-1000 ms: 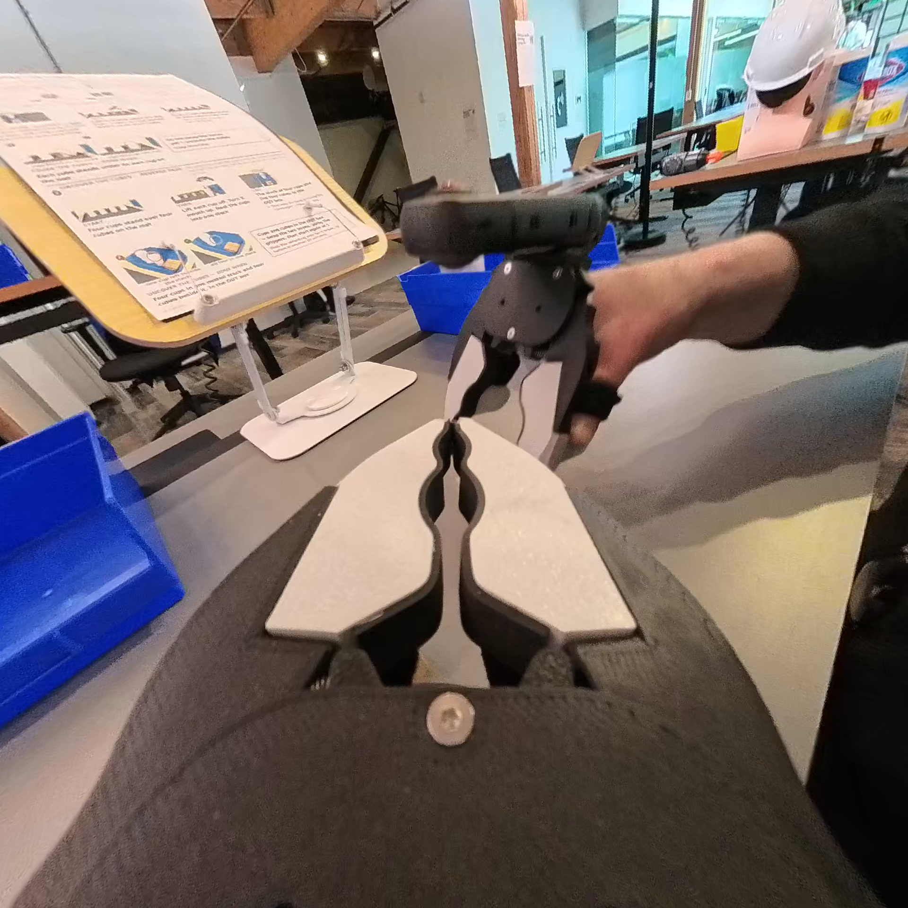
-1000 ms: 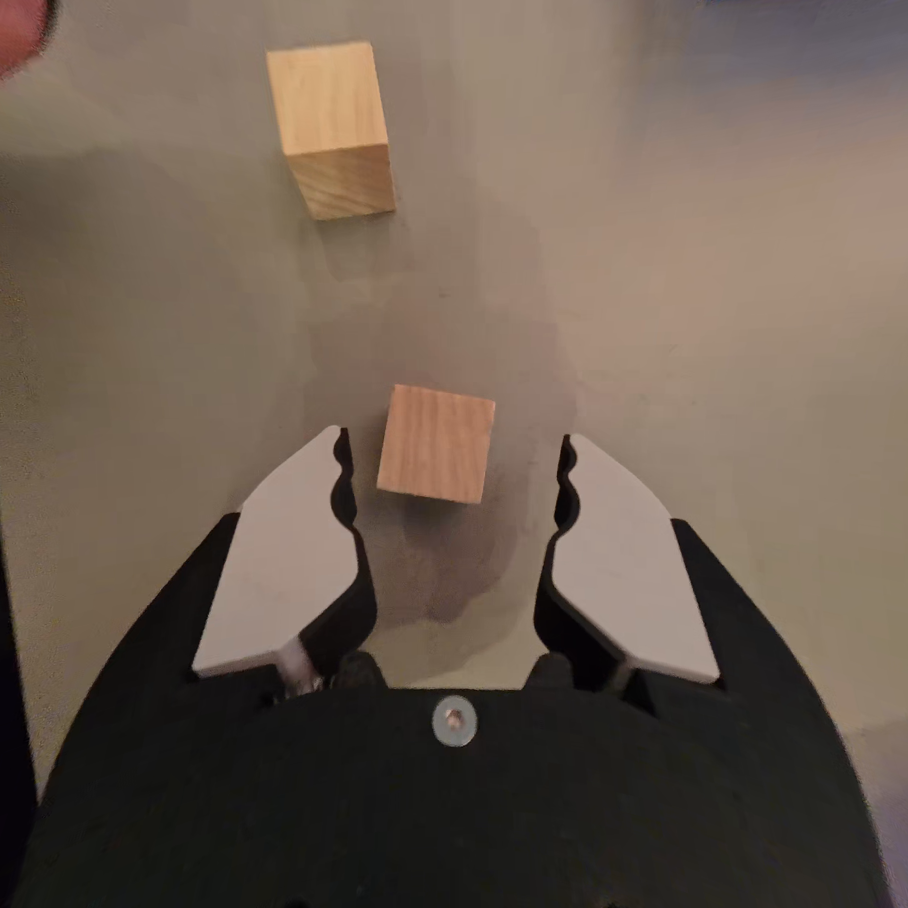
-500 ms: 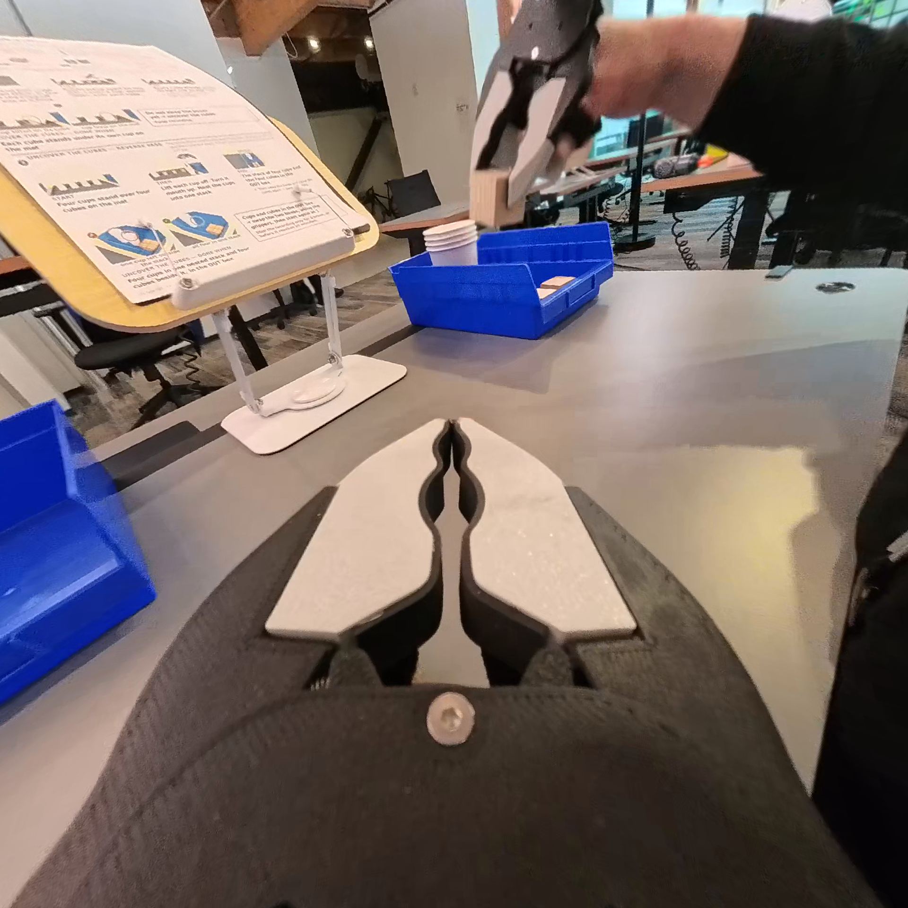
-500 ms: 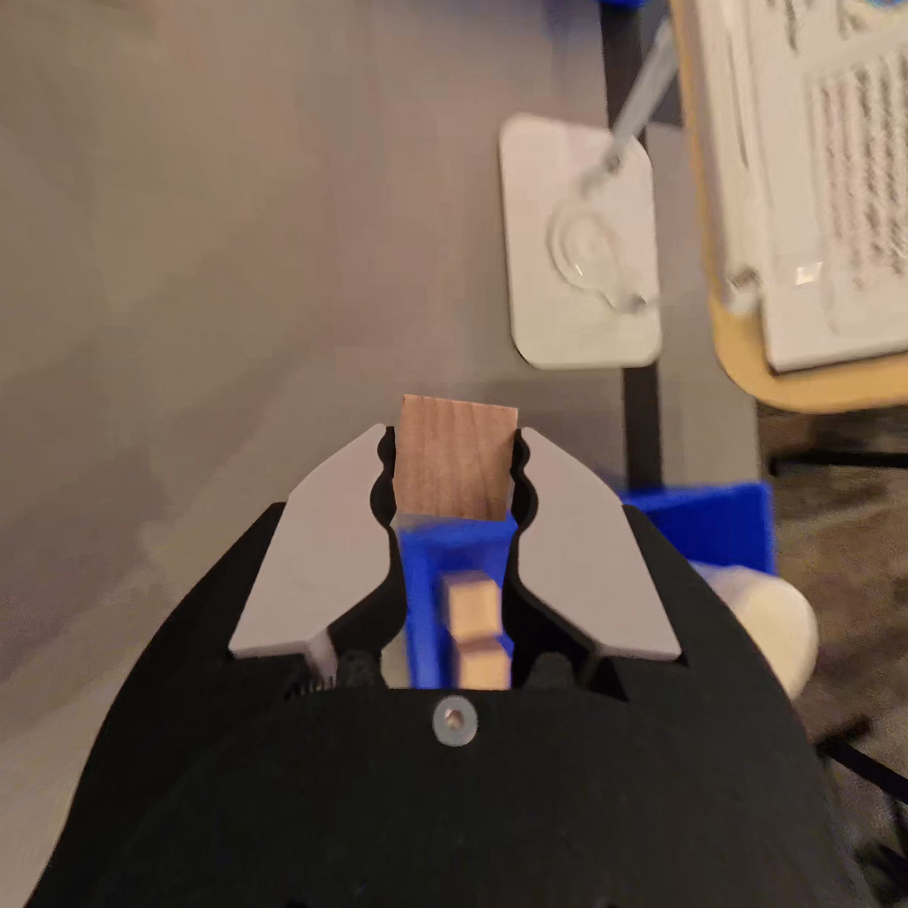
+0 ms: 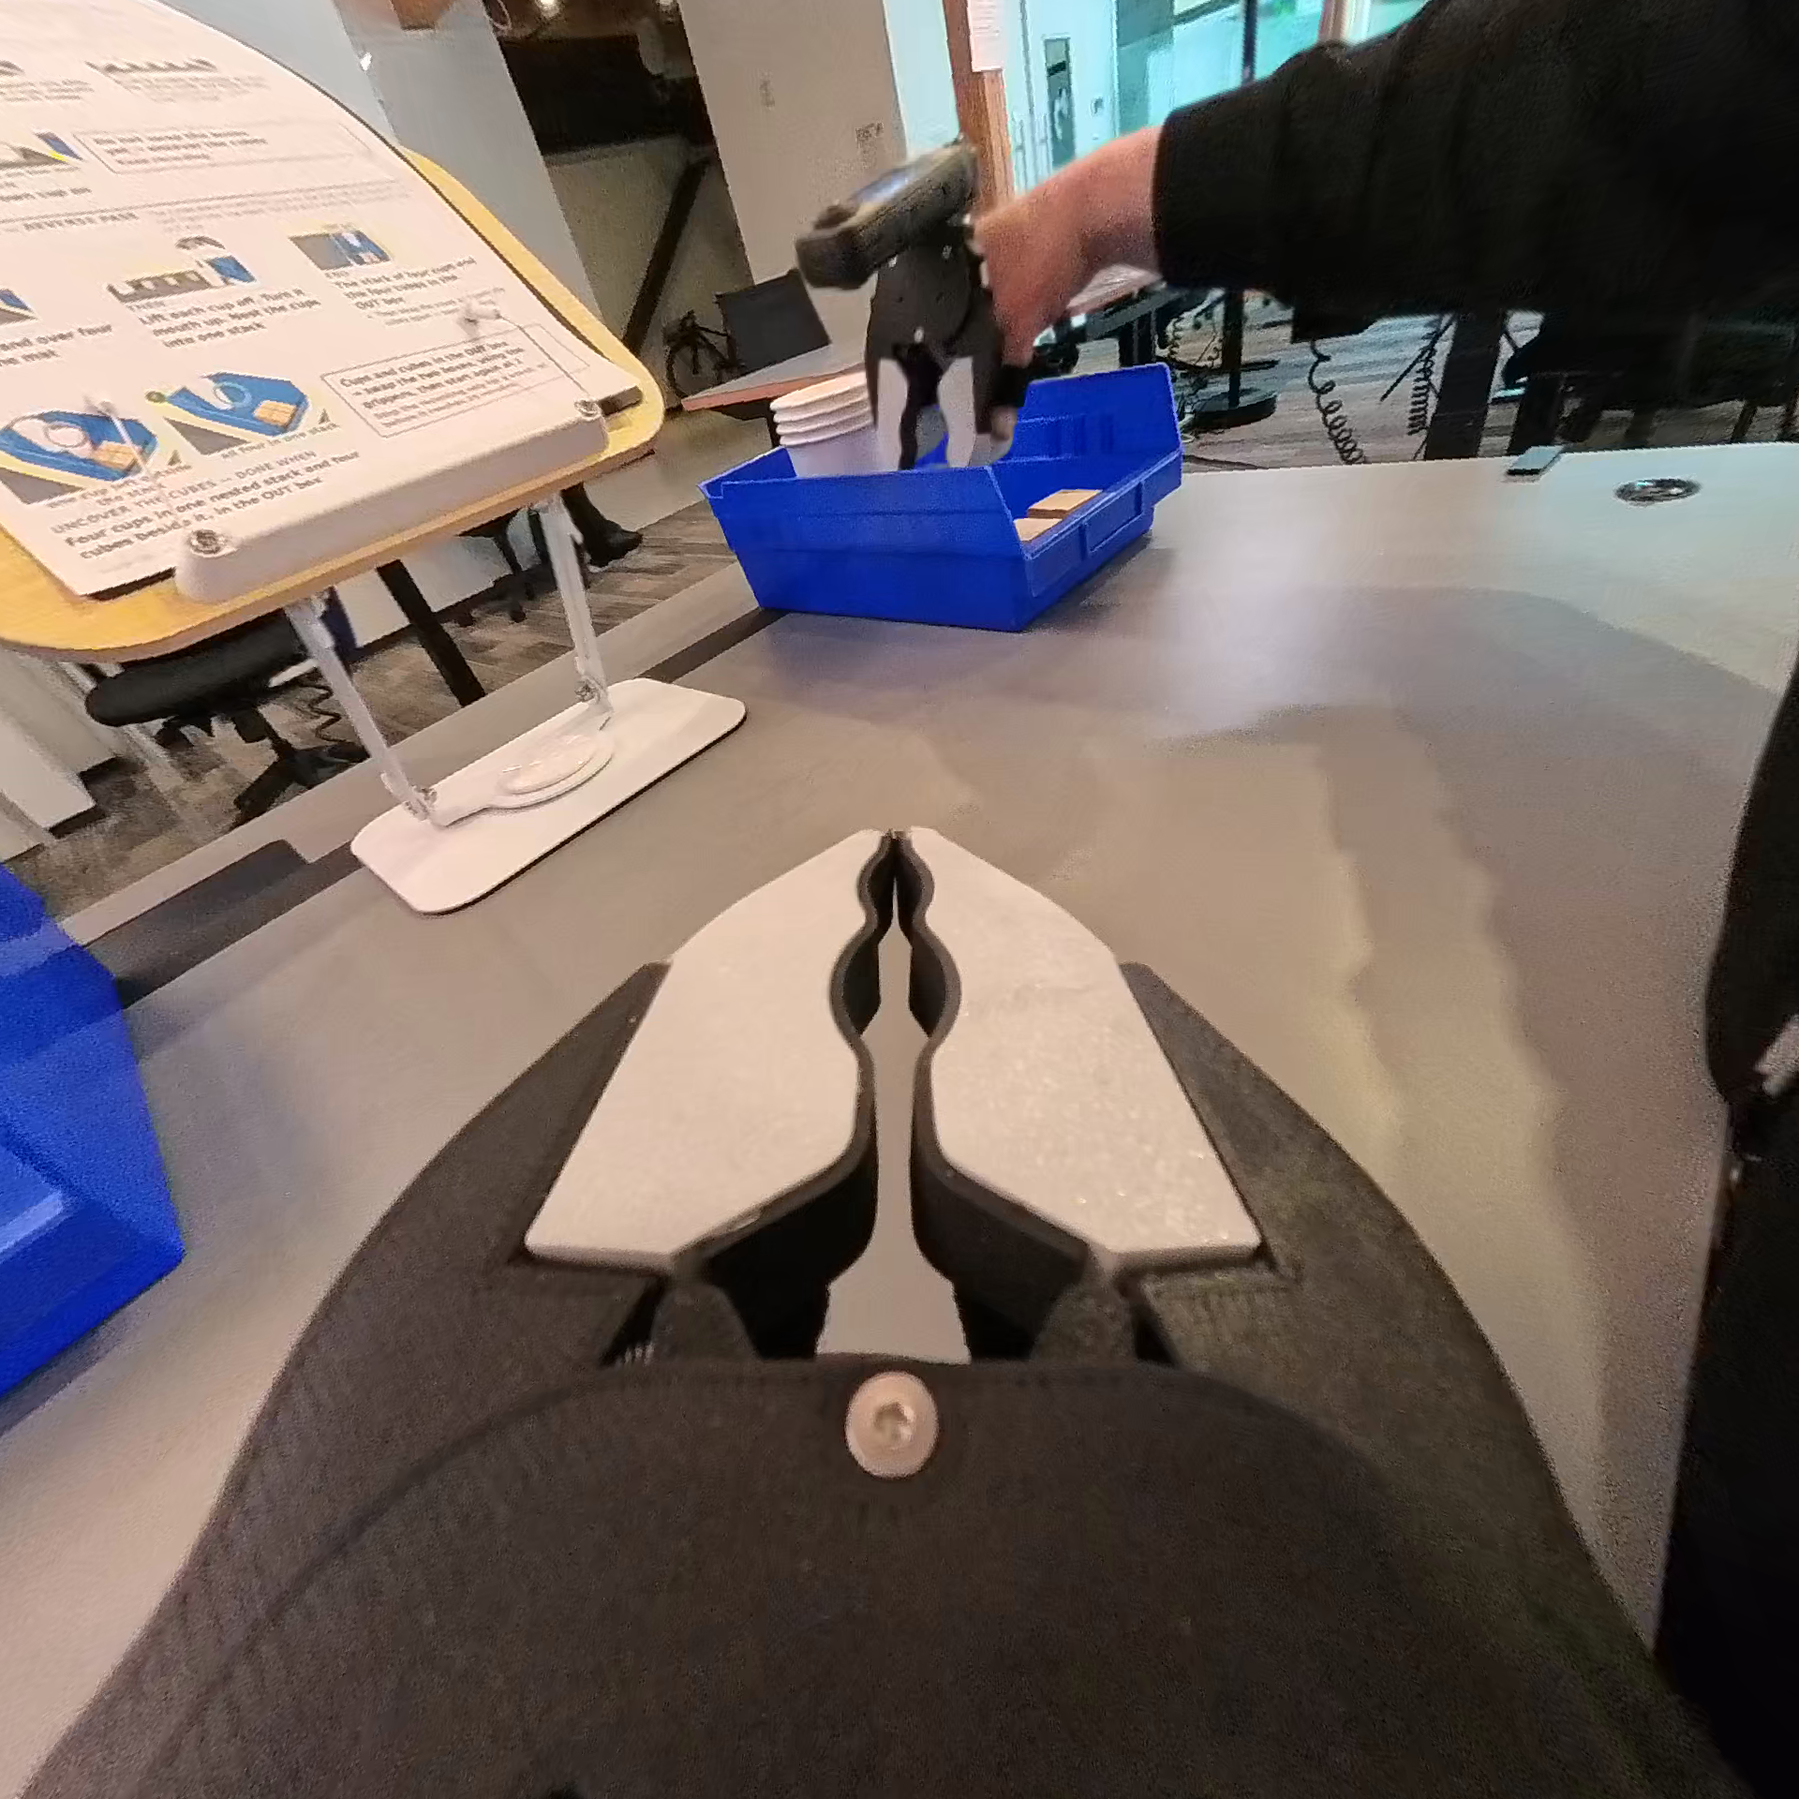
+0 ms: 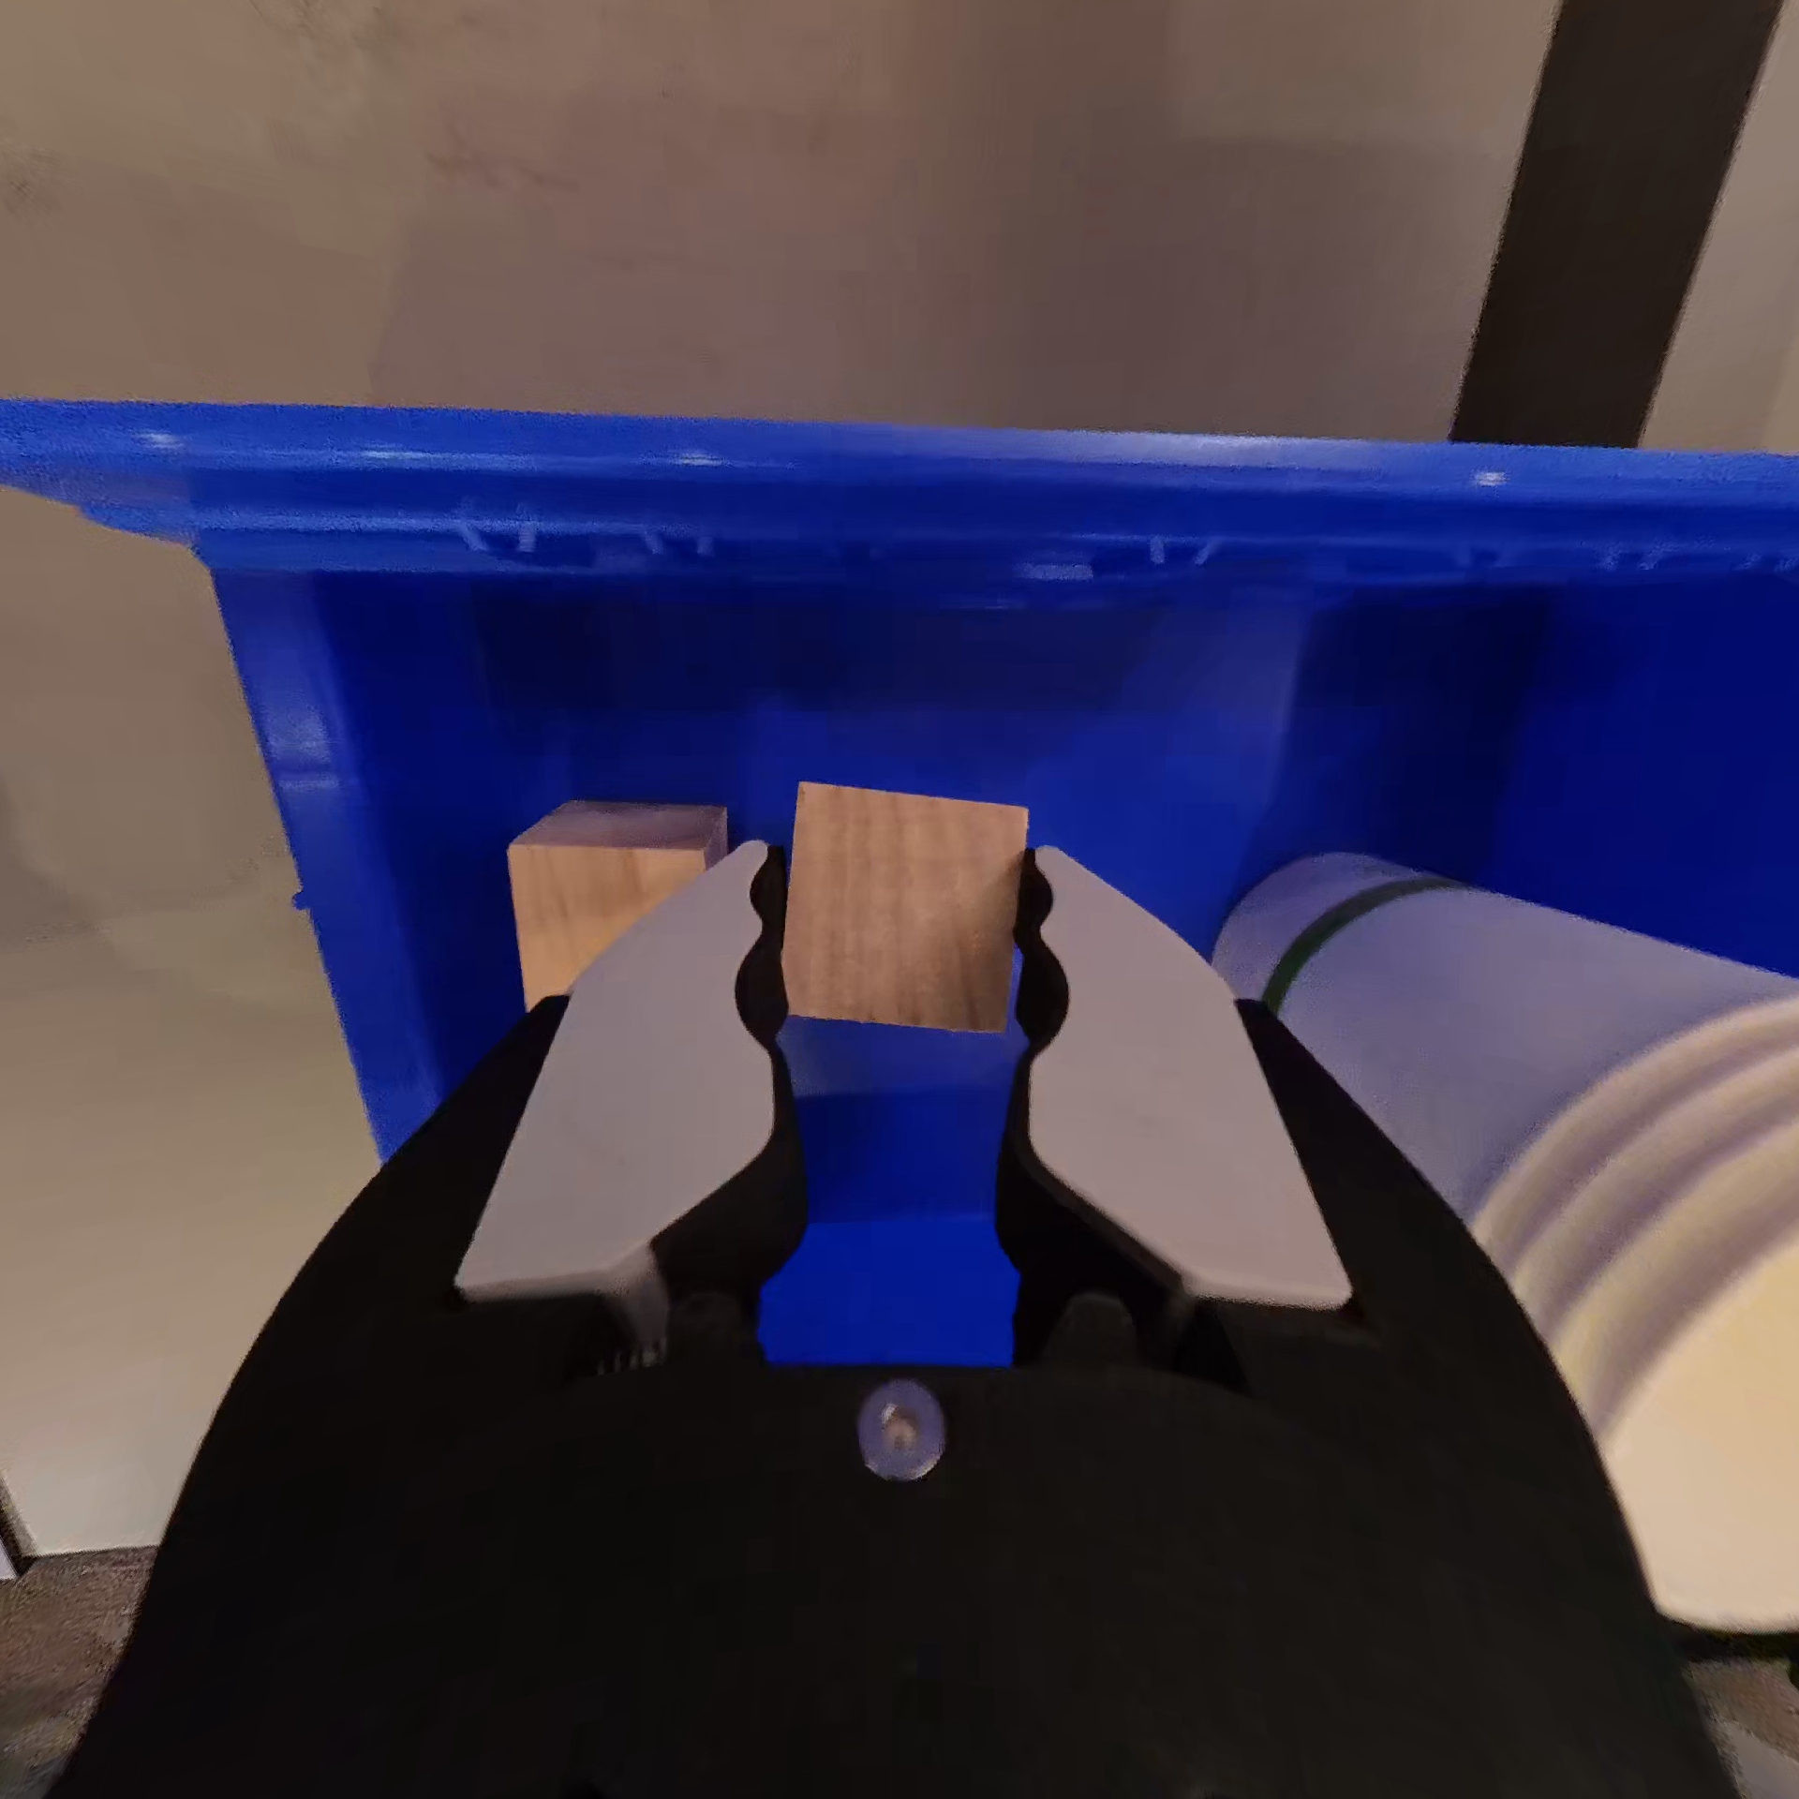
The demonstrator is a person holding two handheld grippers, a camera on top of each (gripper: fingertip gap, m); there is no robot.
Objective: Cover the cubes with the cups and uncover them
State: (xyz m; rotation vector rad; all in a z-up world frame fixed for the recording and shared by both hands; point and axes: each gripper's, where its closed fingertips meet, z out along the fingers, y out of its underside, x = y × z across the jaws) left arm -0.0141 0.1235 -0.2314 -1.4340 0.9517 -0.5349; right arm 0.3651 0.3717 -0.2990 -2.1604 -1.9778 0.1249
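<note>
Cube (image 6: 905, 920) of wood sits clamped between the right gripper (image 6: 900, 876) fingertips inside the blue bin (image 6: 876, 487), beside another cube (image 6: 604, 896) and stacked white cups (image 6: 1519, 1051), while the left gripper (image 5: 894, 839), pressed together and empty, hovers over the grey table (image 5: 1363, 779).

— How does the left gripper (image 5: 893, 845) sit?

— Low and near, pointing level toward the far side, its pale fingers (image 5: 740, 1061) pressed together at the tips with nothing between them.

— And the right gripper (image 6: 900, 862)?

— Far off to the right, held up by a hand (image 5: 1056, 243) in a black sleeve (image 5: 1460, 165), nose pointing down. Its fingertips (image 6: 1090, 935) pinch a wooden cube (image 6: 905, 920) from both sides, pads touching the faces.
</note>
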